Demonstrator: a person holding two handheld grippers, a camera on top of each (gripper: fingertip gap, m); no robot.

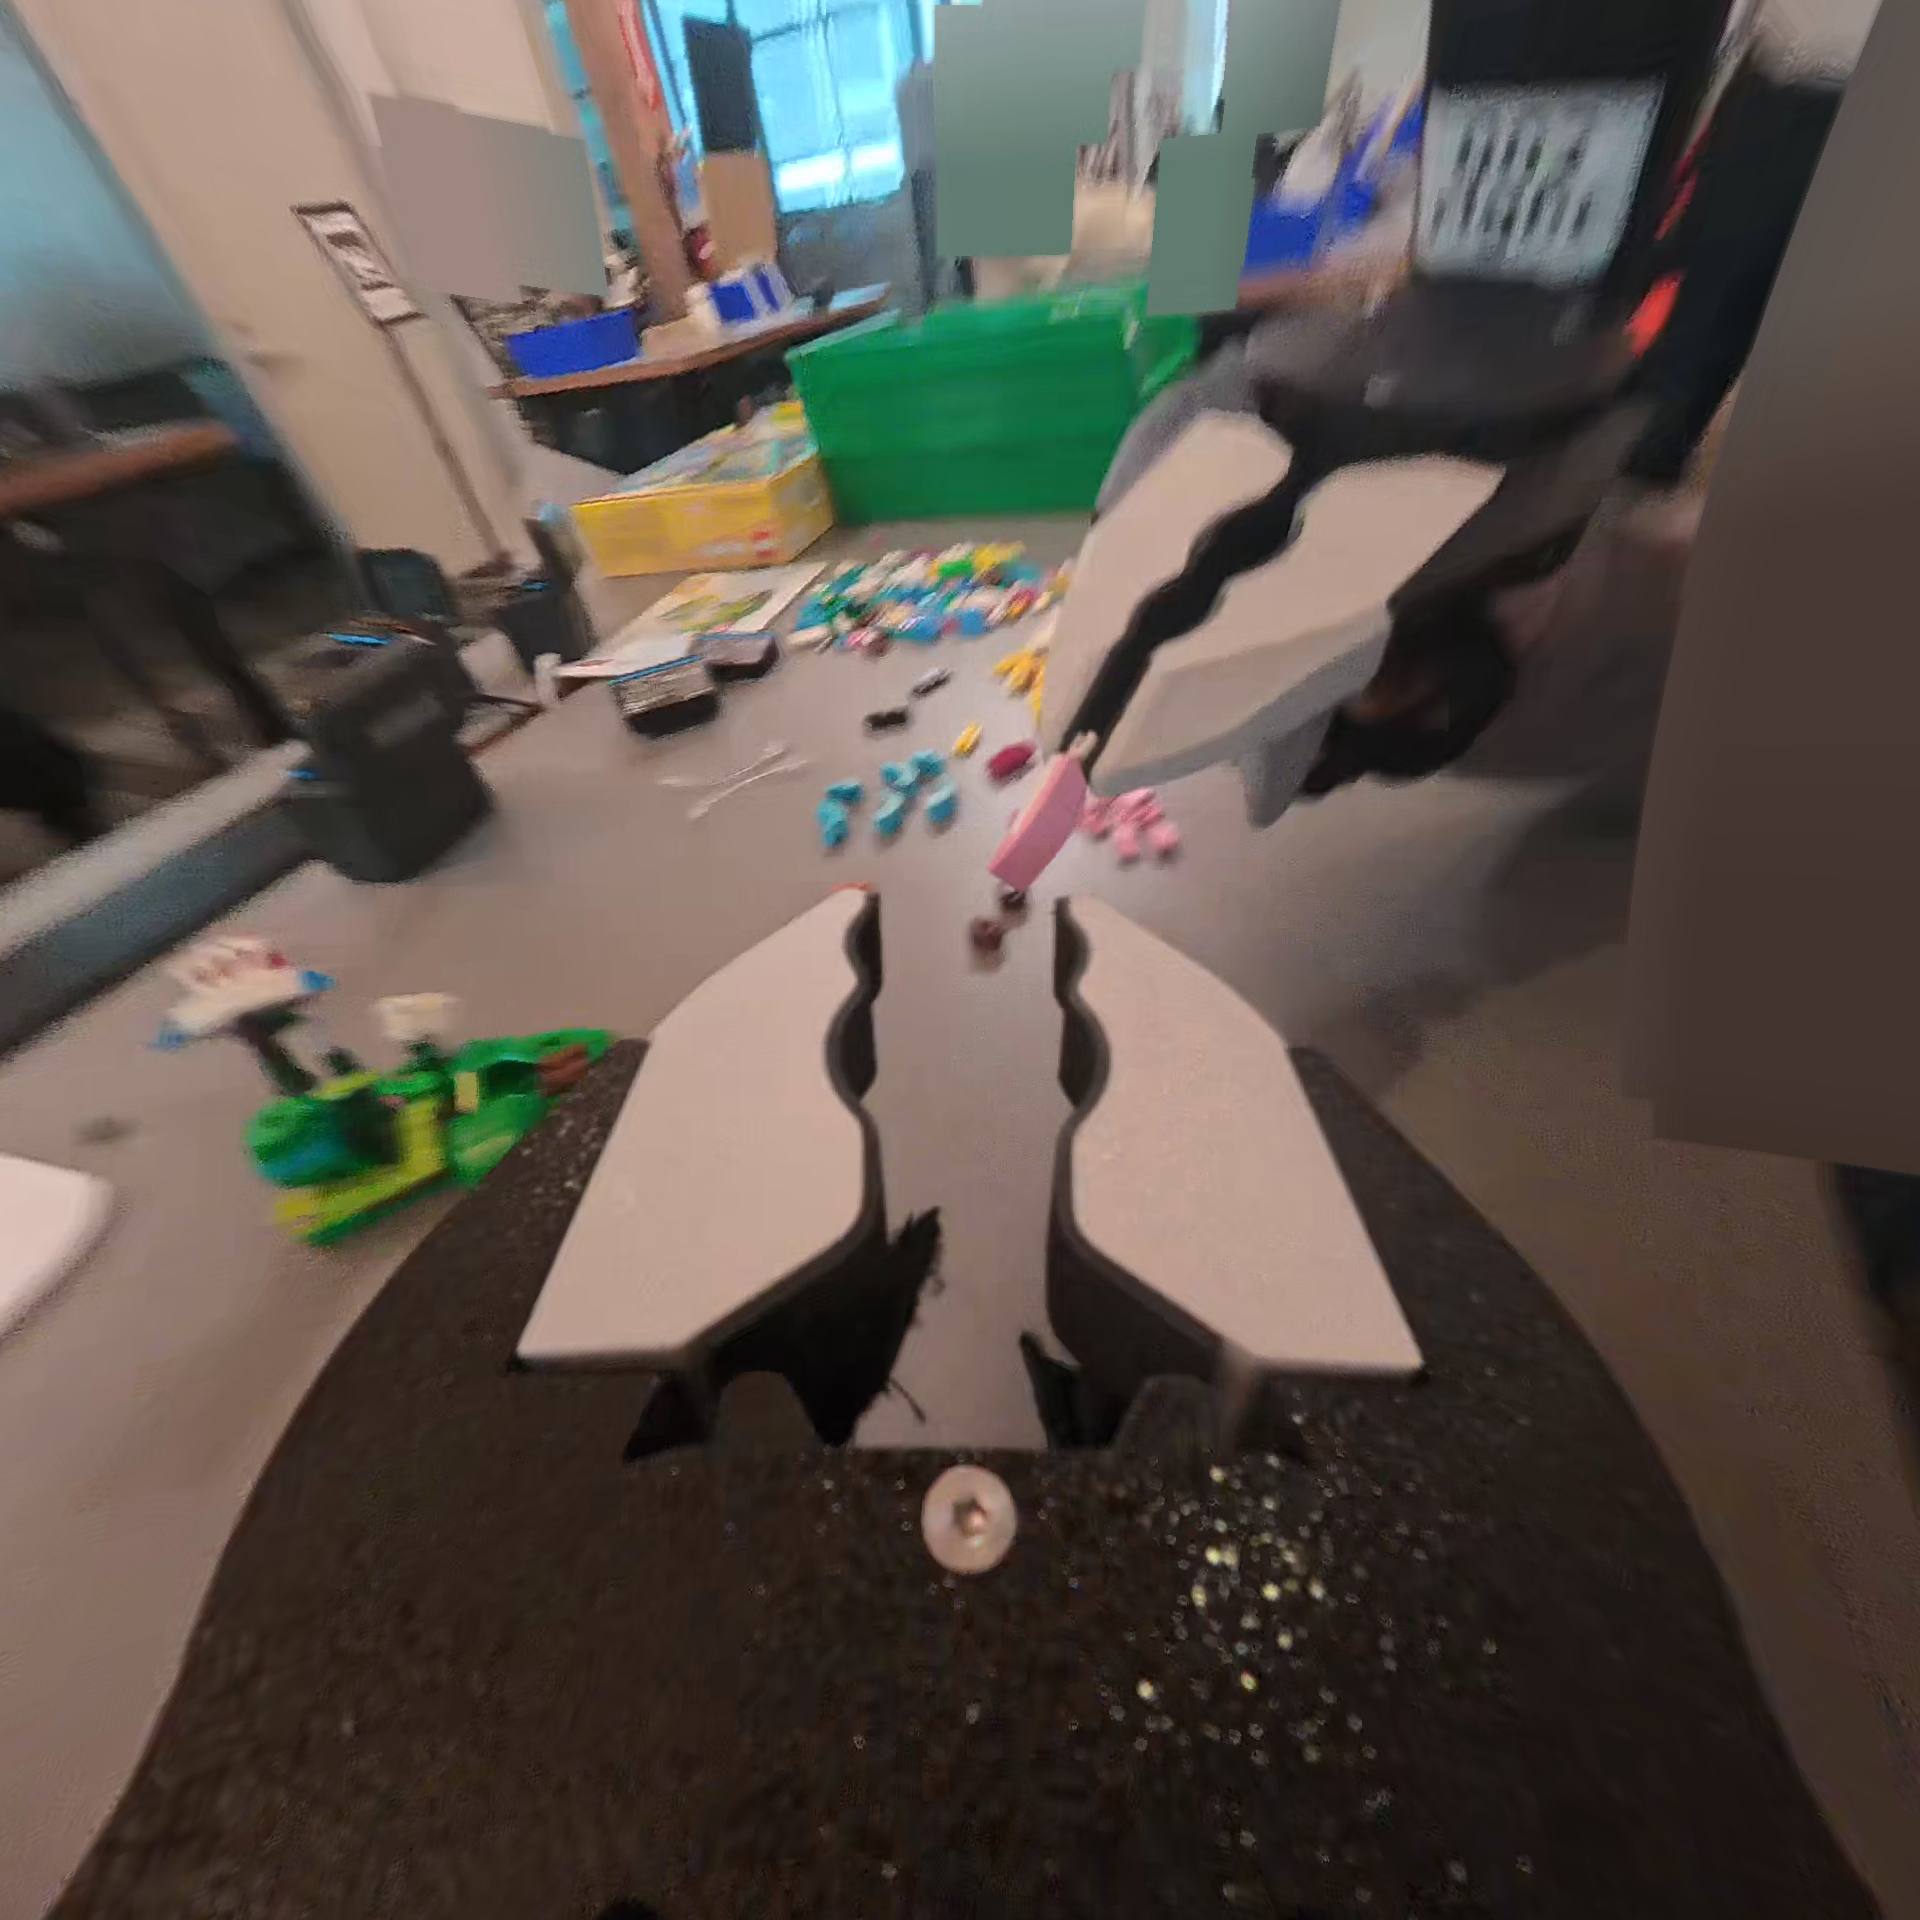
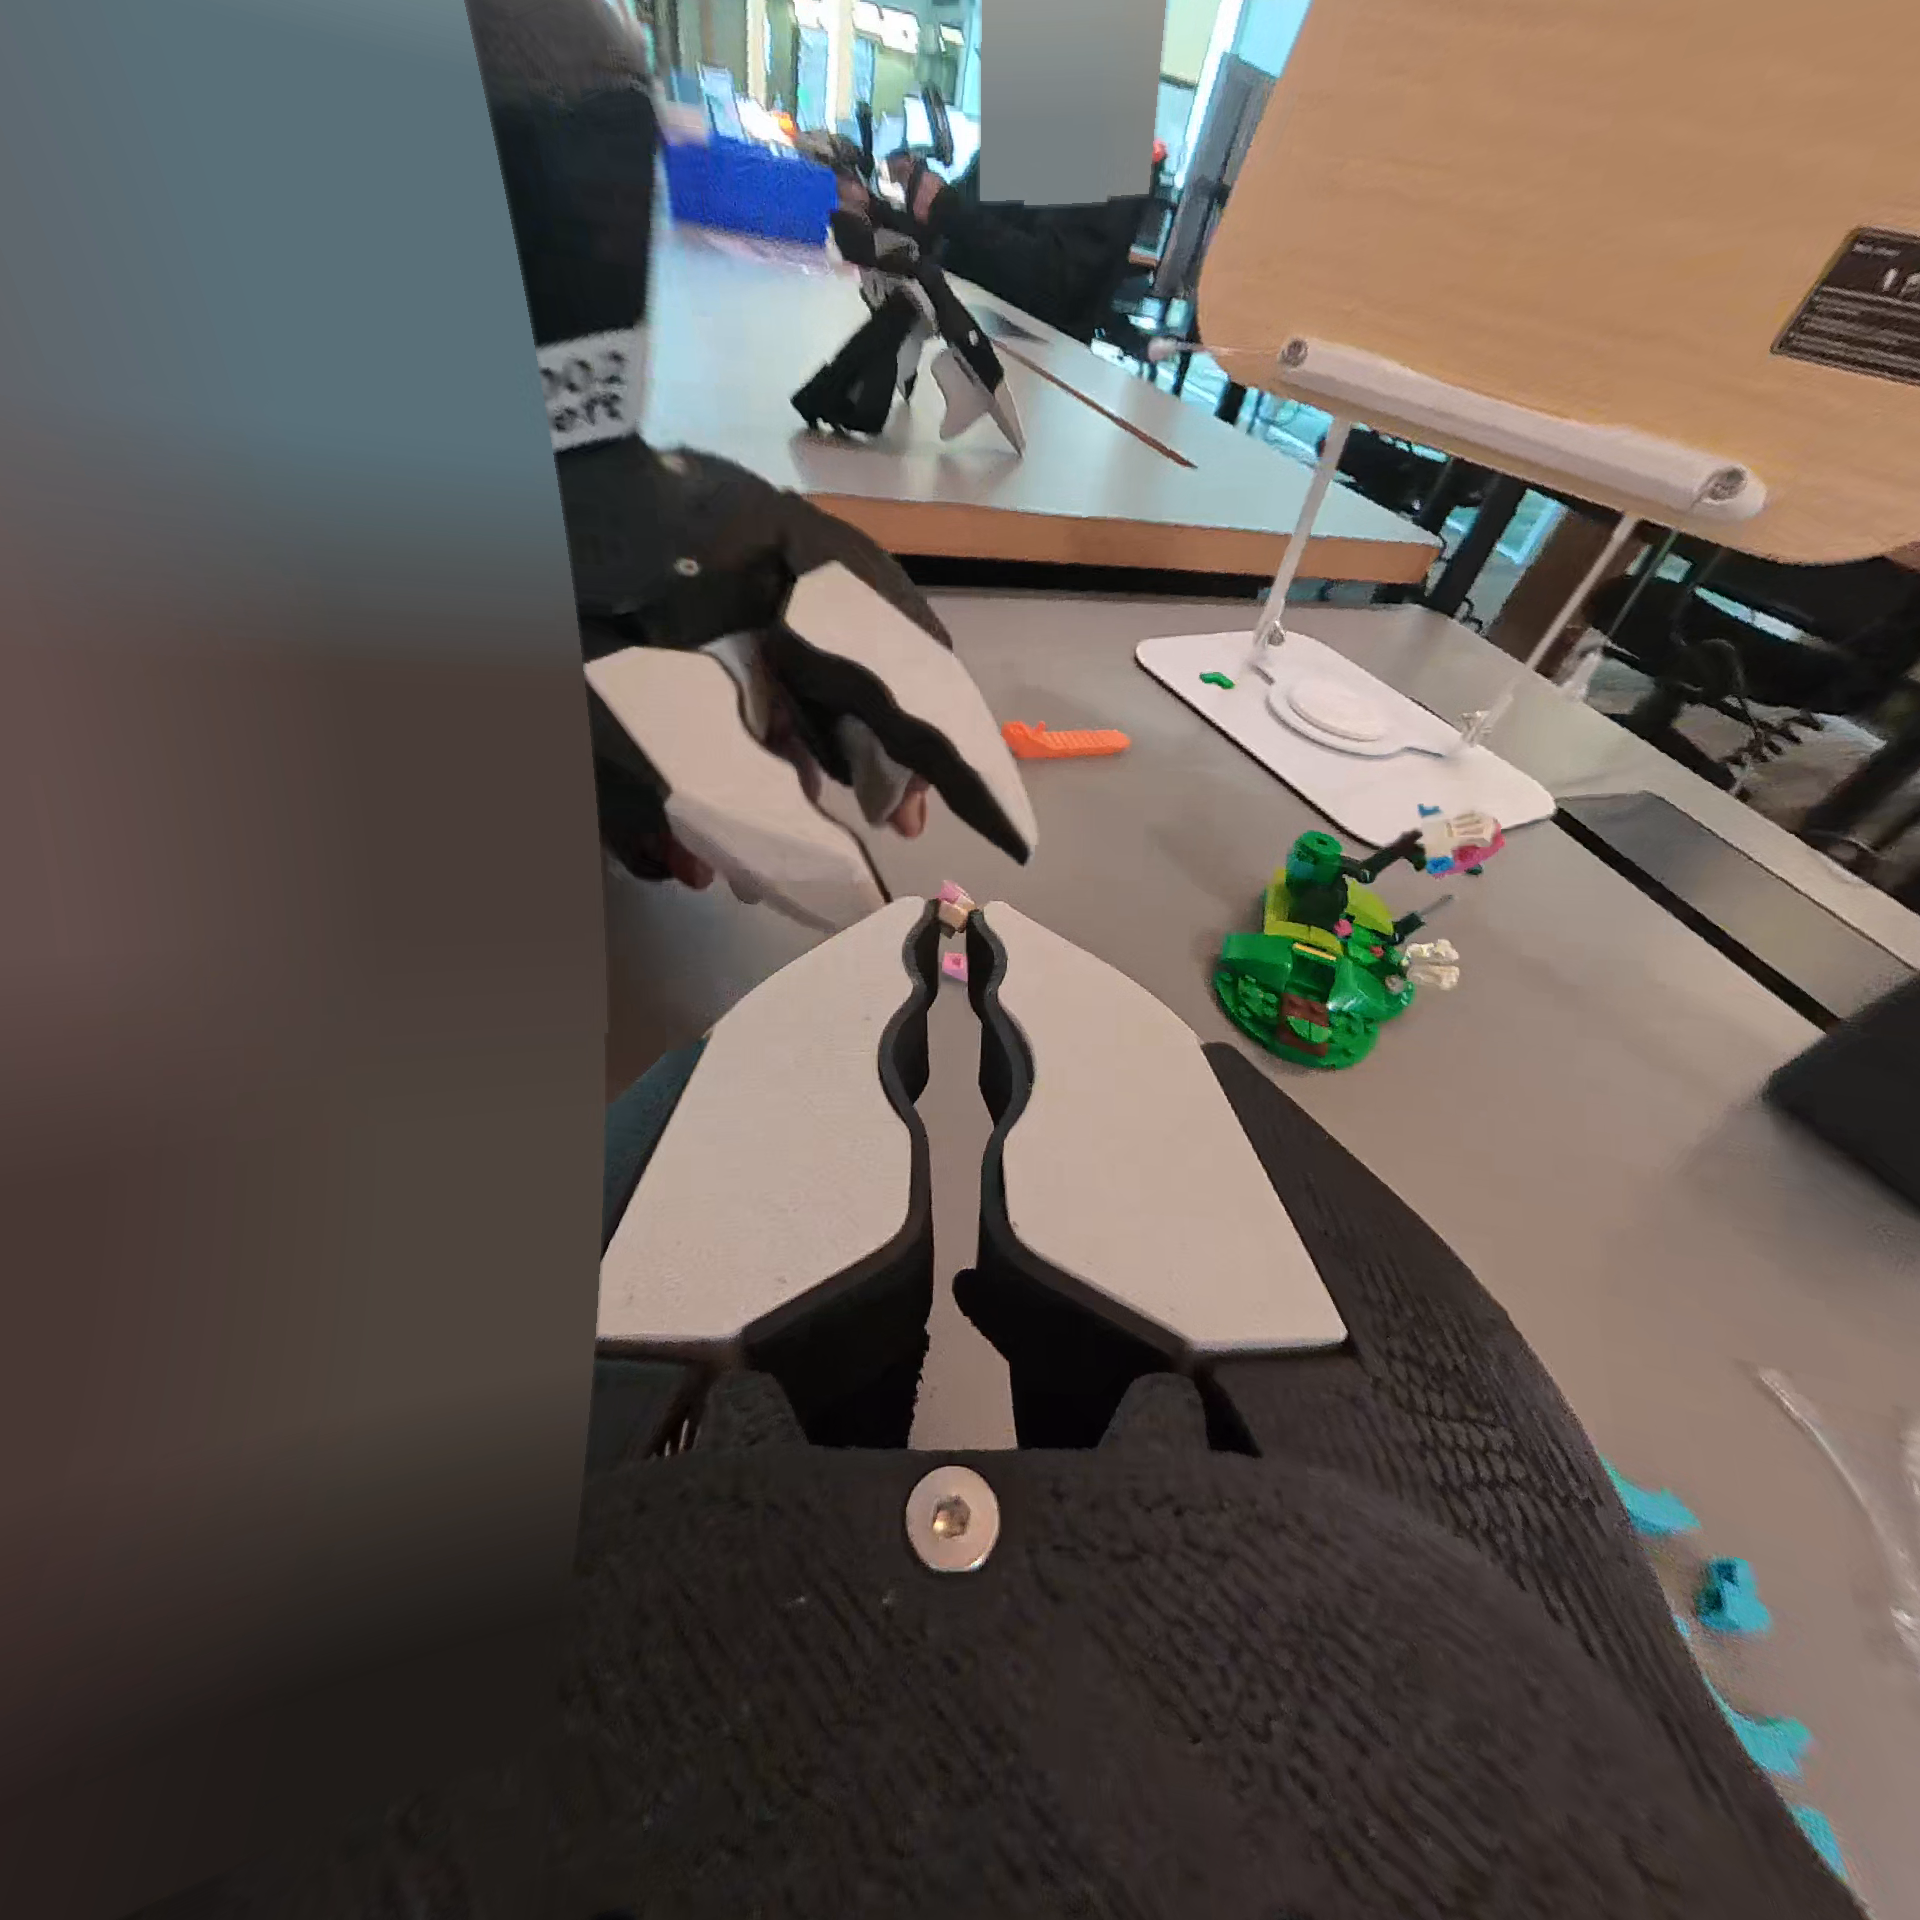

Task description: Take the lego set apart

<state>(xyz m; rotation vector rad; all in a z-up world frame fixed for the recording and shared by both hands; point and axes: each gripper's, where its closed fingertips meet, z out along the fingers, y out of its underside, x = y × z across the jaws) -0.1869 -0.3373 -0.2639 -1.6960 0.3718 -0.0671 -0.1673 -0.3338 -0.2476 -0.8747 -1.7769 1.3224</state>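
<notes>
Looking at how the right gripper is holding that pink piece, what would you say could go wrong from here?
1. The right gripper pinches the pink piece only at its very fingertips, so the piece may slip out and drop.
2. Small dark bits lie loose on the table right below; a falling piece could scatter them.
3. The left gripper is open and close by, so the two could bump.

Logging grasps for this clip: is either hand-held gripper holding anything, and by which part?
The right hand-held gripper pinches a small pink piece by its top end, at the fingertips. The left hand-held gripper is open, holding nothing.
</notes>
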